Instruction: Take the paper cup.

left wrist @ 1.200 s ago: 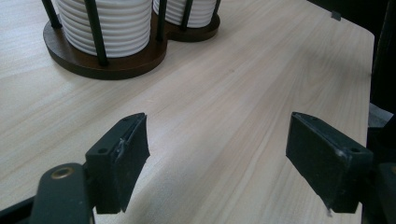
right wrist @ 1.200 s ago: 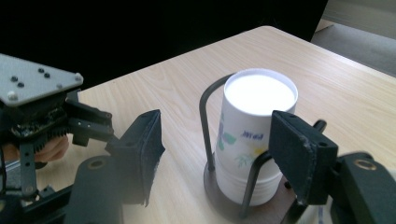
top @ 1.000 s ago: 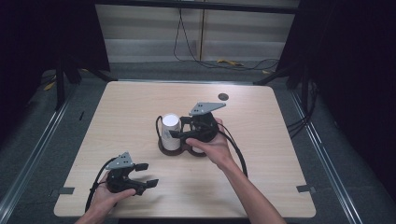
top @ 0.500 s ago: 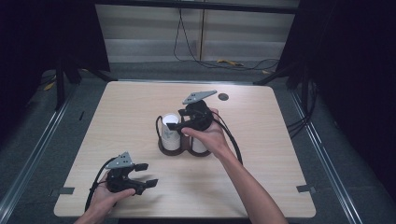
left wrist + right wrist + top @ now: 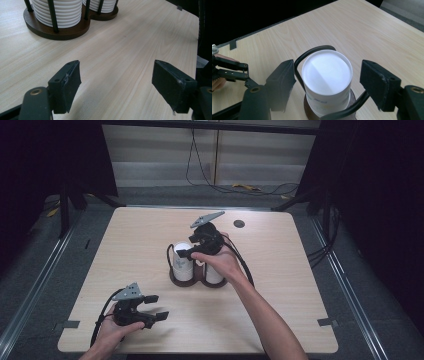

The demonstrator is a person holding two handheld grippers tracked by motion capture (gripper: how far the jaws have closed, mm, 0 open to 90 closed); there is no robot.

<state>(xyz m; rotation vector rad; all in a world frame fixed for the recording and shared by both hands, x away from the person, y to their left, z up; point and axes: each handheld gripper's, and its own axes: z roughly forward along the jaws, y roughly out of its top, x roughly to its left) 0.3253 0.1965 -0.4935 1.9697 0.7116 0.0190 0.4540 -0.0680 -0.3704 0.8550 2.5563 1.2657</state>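
counting – two cup stacks (image 5: 183, 261) | one holder (image 5: 186, 281) | both hand-held grippers (image 5: 154, 307) gaping

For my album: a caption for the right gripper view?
Open right gripper above a white cup stack in its black wire holder.

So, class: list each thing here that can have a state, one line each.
Left cup stack: upright in the holder, bottom up.
Right cup stack: upright in the holder, partly hidden.
Cup holder: standing on the table.
Left gripper: open, empty.
Right gripper: open, astride the left stack.
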